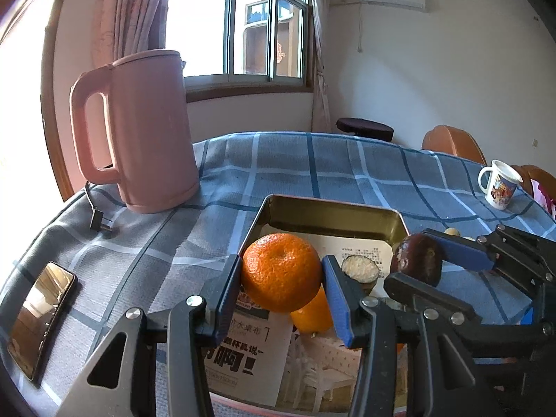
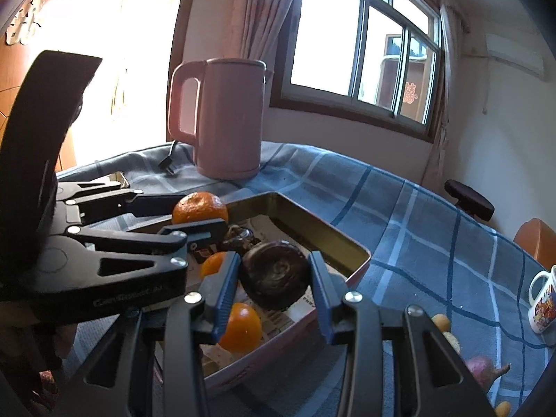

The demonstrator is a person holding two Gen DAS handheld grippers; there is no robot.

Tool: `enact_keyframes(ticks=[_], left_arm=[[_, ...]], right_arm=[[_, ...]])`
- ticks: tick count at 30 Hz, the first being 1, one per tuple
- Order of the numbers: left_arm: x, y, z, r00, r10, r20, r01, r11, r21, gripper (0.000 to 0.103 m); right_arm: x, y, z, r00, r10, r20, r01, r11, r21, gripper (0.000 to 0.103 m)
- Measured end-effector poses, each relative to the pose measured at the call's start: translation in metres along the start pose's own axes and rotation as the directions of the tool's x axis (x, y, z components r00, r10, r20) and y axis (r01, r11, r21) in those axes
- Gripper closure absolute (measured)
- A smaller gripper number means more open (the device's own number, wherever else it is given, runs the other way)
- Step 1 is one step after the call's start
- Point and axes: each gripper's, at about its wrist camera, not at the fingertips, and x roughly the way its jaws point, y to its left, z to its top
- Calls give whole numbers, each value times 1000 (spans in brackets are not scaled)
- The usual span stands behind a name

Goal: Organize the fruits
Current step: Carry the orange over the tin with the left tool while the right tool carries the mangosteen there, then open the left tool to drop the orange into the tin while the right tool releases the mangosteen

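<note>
My left gripper is shut on a mandarin orange and holds it over the near left part of a gold metal tin. My right gripper is shut on a dark purple-brown fruit, also over the tin; it shows in the left wrist view too. The mandarin and left gripper show in the right wrist view. Two more oranges and a dark wrapped item lie in the tin on printed paper.
A pink kettle with its plug stands at the back left. A phone lies at the left. A printed mug sits at the right. Small yellow fruits and a pink-red item lie right of the tin.
</note>
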Motion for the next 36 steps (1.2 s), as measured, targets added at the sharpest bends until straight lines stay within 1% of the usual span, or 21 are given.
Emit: enact_keyframes(ticks=[6, 13, 20, 23, 25, 27, 30, 34, 36], left_arm=[[3, 0, -1, 1000, 13, -28, -13, 1000, 16, 54], [6, 2, -3, 999, 21, -50, -19, 999, 25, 54], [5, 1, -4, 998, 36, -51, -34, 999, 33, 53], [0, 1, -4, 998, 48, -33, -47, 998, 36, 51], [-1, 2, -4, 998, 55, -30, -54, 998, 32, 46], [-3, 3, -4, 998, 57, -24, -56, 998, 24, 42], [-9, 1, -2, 999, 43, -3, -43, 999, 16, 37], [-23, -18, 4, 999, -12, 48, 10, 999, 35, 34], [-26, -30, 6, 998, -36, 59, 34, 998, 49, 34]], right_arm=[[7, 1, -1, 999, 19, -41, -19, 1000, -4, 60], [9, 4, -2, 998, 31, -62, -32, 999, -17, 60], [12, 3, -3, 995, 50, -83, -51, 999, -10, 59], [12, 3, -2, 996, 43, -76, -43, 999, -9, 55], [12, 1, -2, 997, 43, -71, -43, 999, -2, 52], [9, 0, -2, 997, 42, -58, -42, 999, 6, 46], [0, -2, -3, 1000, 17, -23, -17, 1000, 18, 42], [-27, -19, -3, 998, -52, 29, 51, 998, 45, 42], [-47, -37, -5, 994, -98, 50, 93, 992, 87, 36]])
